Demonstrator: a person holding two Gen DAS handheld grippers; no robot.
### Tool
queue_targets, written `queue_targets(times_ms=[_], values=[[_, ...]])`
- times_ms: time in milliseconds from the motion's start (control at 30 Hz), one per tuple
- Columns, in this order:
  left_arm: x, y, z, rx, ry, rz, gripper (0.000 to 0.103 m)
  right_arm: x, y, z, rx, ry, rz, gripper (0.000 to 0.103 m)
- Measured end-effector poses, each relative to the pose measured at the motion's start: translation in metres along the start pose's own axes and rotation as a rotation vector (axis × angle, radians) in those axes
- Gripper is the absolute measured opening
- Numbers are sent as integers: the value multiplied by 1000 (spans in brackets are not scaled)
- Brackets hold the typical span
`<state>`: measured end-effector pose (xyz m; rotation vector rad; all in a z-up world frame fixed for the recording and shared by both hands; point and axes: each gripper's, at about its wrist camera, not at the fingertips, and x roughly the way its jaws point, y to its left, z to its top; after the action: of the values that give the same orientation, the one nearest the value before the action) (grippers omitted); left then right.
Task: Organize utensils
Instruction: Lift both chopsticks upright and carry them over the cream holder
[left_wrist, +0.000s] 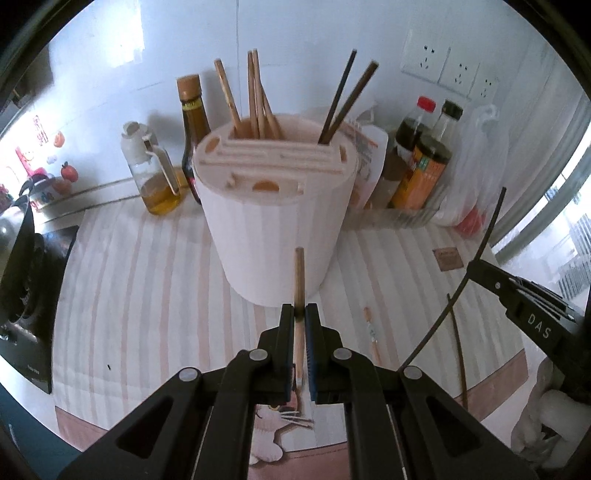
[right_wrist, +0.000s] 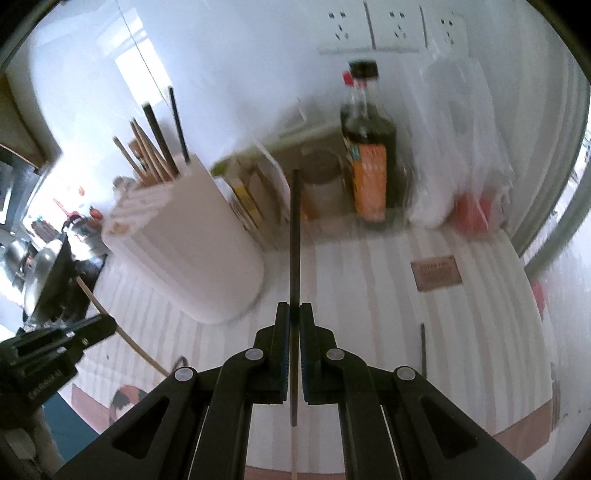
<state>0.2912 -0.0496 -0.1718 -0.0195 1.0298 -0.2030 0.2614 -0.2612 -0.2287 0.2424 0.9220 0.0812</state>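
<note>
Chopsticks (left_wrist: 258, 99) in holder (left_wrist: 273, 225) before bottles (left_wrist: 421, 166)

Both wrist cameras look forward and down over the bench (left_wrist: 147, 266), close to the shared utensil holder (left_wrist: 275, 229) (right_wrist: 192, 254).

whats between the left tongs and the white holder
Only bare striped mat, seen in the left wrist view. The left tongs grip a wooden chopstick pointing up in front of the holder.

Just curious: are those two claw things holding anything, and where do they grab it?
Left gripper pinches a light wooden chopstick near mid-length; right gripper pinches a dark chopstick likewise.
</note>
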Motion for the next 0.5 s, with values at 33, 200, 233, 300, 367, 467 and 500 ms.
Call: queue_targets(times_ms=[33,200,233,300,367,467,500], values=[[-3,1,2,-5,-8,-2,3,-3,3,4,-6,-12,4,5],[-20,6,11,-26,-53,-1,3,-16,14,24,-31,-60,24,5],[-24,7,13,-31,-63,1,3,-19,17,28,-37,-68,31,5],[-32,10,16,-41,-81,5,3,-24,22,36,-47,-83,42,5],[-41,14,20,-49,-101,11,3,-29,29,45,-65,-98,57,5],[-57,20,25,-61,-132,25,3,-37,39,57,-87,-119,85,5],[-62,23,27,-67,-144,30,3,-41,43,62,-93,-128,98,5]])
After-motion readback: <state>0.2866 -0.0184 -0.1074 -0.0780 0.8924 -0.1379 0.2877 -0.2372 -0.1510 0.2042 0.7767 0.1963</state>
